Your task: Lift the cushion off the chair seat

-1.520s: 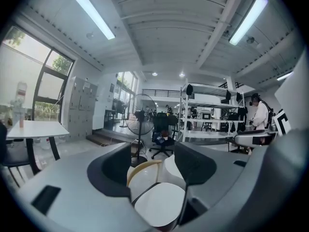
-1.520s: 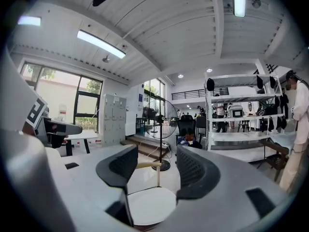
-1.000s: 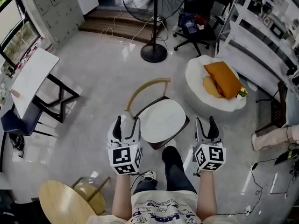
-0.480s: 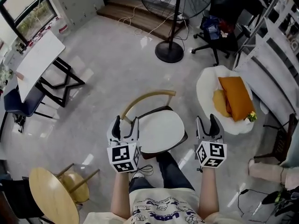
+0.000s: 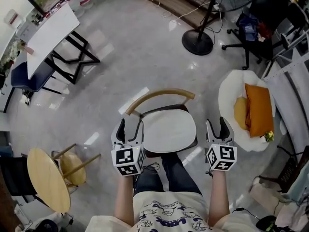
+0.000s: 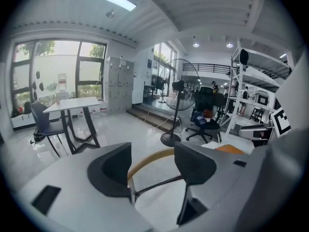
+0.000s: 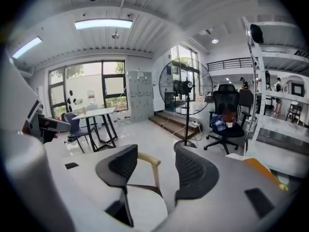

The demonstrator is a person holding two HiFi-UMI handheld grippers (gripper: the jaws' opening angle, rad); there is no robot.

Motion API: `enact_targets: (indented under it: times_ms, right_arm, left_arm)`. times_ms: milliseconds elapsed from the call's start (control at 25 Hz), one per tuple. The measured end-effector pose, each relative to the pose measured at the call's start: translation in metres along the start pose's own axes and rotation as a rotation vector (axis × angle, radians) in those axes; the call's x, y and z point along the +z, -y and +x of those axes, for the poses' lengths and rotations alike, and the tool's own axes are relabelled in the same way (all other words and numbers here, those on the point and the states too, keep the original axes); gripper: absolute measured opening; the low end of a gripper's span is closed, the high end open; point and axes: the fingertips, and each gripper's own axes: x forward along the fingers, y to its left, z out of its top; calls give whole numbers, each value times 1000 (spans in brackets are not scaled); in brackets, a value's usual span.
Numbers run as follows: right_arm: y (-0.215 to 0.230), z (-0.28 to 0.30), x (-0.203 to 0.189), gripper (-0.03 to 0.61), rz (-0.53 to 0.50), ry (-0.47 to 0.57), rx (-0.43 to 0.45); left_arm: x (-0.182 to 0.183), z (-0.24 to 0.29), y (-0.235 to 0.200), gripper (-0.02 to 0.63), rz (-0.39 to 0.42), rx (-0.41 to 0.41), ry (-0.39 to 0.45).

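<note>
- The left gripper (image 5: 131, 128) is wide open and grips nothing. It hangs in the air just beside the left edge of the chair (image 5: 160, 96) seat.
- Its own view shows the chair's curved wooden back rail and a strip of the white cushion (image 5: 169, 130) through the gap between its jaws.
- The right gripper (image 5: 216, 127) is just as far open and also empty. It is held off the seat's right edge, clear of it.
- The white cushion lies flat on the chair seat, between the two grippers and touched by neither.
- Each gripper carries a cube with black-and-white square markers. The dark print on the person's shirt (image 5: 167, 216) is too blurred to read.
- To the right, a white beanbag (image 5: 231, 96) holds an orange pillow (image 5: 259, 110).
- A round wooden tabletop (image 5: 45, 179) stands at lower left, and a fan base (image 5: 197, 42) sits on the floor beyond the chair.
</note>
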Motion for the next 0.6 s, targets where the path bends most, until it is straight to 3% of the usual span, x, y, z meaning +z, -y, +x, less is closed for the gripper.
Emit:
enact_targets:
  times_ms: [600]
  right_arm:
    - [-26, 91, -117, 264, -25, -213, 120]
  left_arm:
    - [-136, 61, -40, 275, -83, 68, -215]
